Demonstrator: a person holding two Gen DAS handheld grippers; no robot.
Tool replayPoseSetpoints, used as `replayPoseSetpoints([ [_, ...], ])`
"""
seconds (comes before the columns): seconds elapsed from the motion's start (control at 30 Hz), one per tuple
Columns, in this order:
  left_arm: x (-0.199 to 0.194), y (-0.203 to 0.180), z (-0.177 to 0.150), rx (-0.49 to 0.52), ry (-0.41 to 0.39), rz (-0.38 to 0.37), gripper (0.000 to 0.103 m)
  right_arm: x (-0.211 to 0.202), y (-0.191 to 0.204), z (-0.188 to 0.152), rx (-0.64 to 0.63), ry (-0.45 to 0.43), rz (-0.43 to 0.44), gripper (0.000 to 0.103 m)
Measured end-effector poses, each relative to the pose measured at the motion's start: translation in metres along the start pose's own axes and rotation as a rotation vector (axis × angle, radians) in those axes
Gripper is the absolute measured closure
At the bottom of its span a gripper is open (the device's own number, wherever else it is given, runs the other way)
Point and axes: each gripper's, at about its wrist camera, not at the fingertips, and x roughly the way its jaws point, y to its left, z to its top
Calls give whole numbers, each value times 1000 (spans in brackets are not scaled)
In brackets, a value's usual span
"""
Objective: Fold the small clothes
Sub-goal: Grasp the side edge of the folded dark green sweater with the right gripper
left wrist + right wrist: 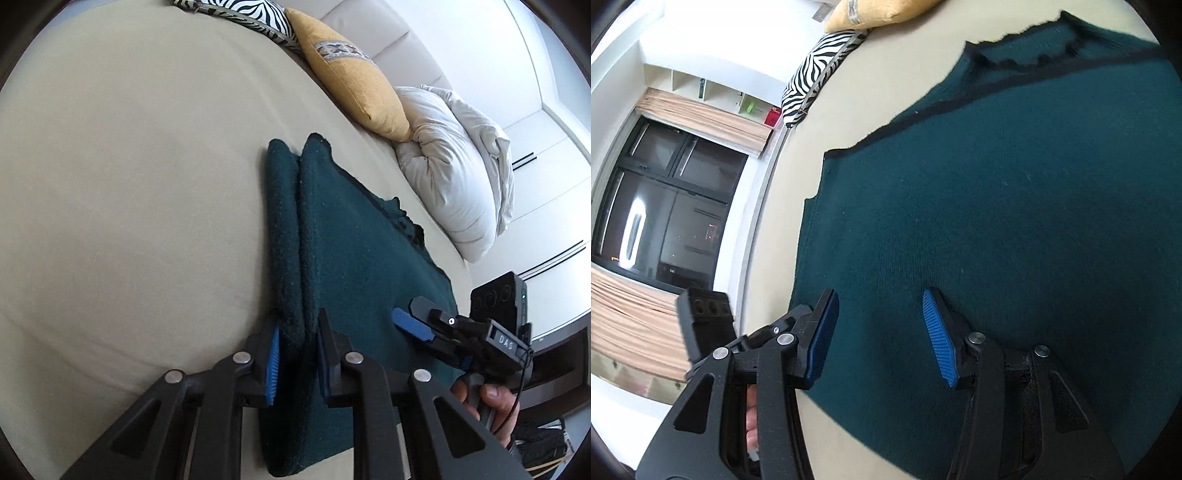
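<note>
Risk: thick folded edge of the dark green sweater (354,251) slipping from the left gripper (295,358), jaws narrowed on that roll. Right gripper (882,332) hovering, jaws wide, gripping nothing (fold could sag). Sweater spread on the bed (129,184); yellow cushion (351,74) and white duvet (454,177) crowding beyond.

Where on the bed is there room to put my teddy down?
The wide beige sheet left of the green sweater is bare. It is crowded along the back: zebra pillow, yellow pillow, white duvet. Both claws sit at the sweater.
</note>
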Motion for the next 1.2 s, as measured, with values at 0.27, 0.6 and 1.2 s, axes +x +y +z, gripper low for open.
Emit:
replayPoseSetpoints([
  [0.27,-18,-66,5,107,-21,-16,87,-15,-24,6,137,-23,135,57],
  [0.6,100,-218,-50,292,119,-142,85,-122,-114,7,309,-192,325,46],
  [1.2,55,-151,-66,208,24,-141,66,-124,-106,11,257,-104,101,54],
])
